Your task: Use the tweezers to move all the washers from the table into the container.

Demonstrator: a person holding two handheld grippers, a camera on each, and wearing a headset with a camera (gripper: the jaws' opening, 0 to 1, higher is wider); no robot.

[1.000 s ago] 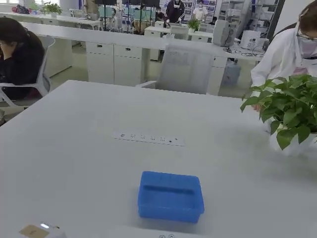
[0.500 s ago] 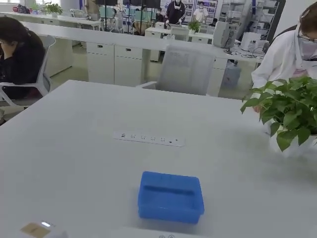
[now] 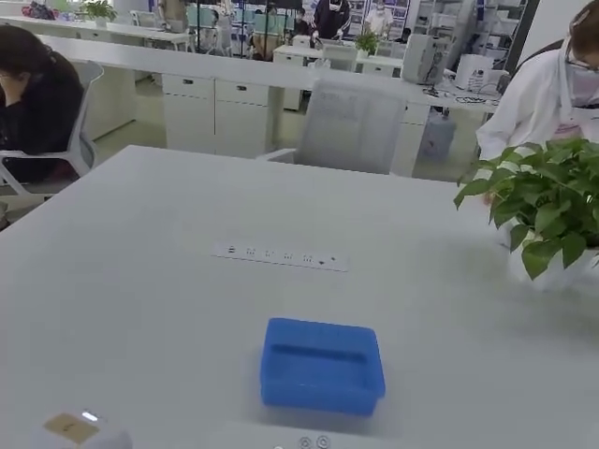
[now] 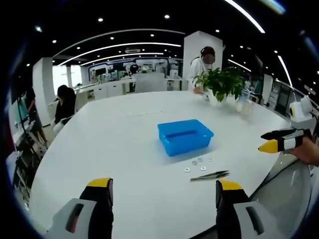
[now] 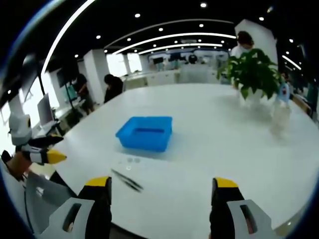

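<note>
A blue rectangular container stands open-topped on the white table. Several small metal washers lie on the table just in front of it, also seen as washers and washers. Metal tweezers lie flat beside them, nearer the table's edge; the tweezers are not held. My left gripper hovers open at the near edge with nothing between its jaws. My right gripper is open and empty too. Each gripper appears in the other's view: right gripper, left gripper.
A potted green plant stands at the table's right side, with a clear bottle near it. A socket strip is set into the table behind the container. A chair stands at the far edge, and people sit or stand around.
The head camera has tipped down slightly, so the washers come into sight at the bottom edge. The container has not moved on the table.
</note>
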